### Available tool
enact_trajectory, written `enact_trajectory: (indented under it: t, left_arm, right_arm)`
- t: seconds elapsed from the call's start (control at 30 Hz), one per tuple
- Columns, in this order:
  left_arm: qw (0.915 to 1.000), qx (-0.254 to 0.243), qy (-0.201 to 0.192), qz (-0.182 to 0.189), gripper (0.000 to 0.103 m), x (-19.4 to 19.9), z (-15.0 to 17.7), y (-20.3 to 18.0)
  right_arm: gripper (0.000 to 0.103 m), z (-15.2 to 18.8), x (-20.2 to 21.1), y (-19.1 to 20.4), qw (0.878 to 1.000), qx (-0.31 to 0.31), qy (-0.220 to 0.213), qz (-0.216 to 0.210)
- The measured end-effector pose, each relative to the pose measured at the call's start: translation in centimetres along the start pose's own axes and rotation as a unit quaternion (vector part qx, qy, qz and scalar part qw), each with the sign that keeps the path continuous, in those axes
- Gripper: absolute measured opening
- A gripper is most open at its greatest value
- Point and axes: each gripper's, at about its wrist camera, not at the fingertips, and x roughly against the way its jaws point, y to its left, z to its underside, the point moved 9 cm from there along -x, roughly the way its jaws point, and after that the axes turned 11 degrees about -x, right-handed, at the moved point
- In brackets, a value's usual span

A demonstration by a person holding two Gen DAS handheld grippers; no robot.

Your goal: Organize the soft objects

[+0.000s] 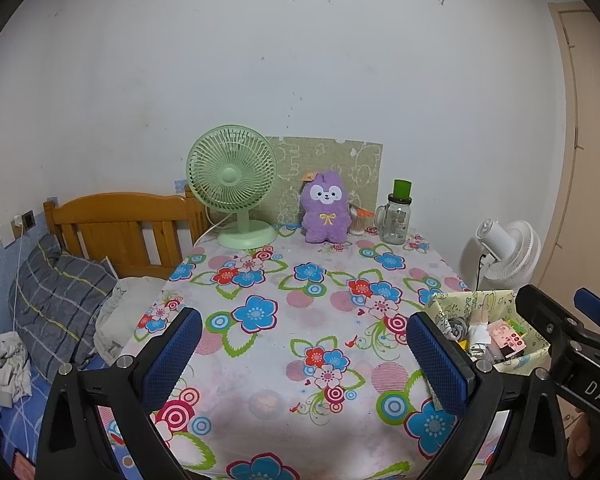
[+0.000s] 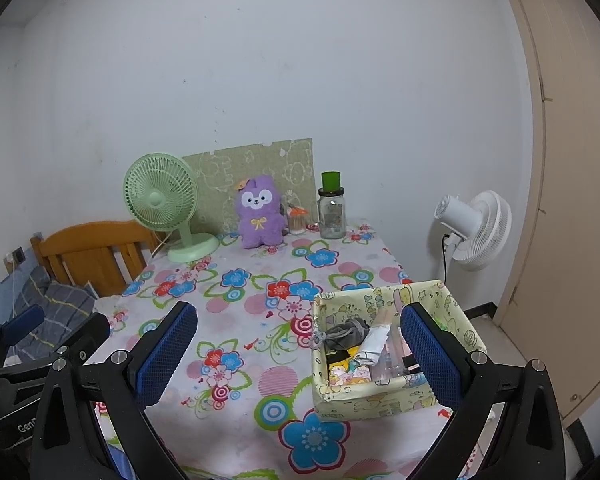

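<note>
A purple plush toy (image 1: 325, 208) sits upright at the far edge of the flowered table (image 1: 292, 320), against a green board; it also shows in the right wrist view (image 2: 259, 212). A yellow patterned box (image 2: 396, 344) stands at the table's near right and holds a grey soft item (image 2: 346, 334) and small packets; it also shows in the left wrist view (image 1: 496, 328). My left gripper (image 1: 304, 356) is open and empty above the near table. My right gripper (image 2: 298, 354) is open and empty, its right finger over the box.
A green desk fan (image 1: 236, 184) stands left of the plush. A glass jar with a green lid (image 1: 398, 216) and a small cotton-swab pot (image 1: 358, 220) stand to its right. A bed with a wooden headboard (image 1: 120, 228) lies left. A white floor fan (image 2: 476, 228) stands right.
</note>
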Motion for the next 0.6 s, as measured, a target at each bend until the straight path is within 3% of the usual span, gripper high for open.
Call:
enact_trajectory:
  t: [0.6]
  left_arm:
    - [1.0000, -0.002, 0.005, 0.001, 0.103, -0.54, 0.61, -0.20]
  right_arm:
    - [0.103, 0.51, -0.63, -0.16, 1.000, 0.001, 0.005, 0.003]
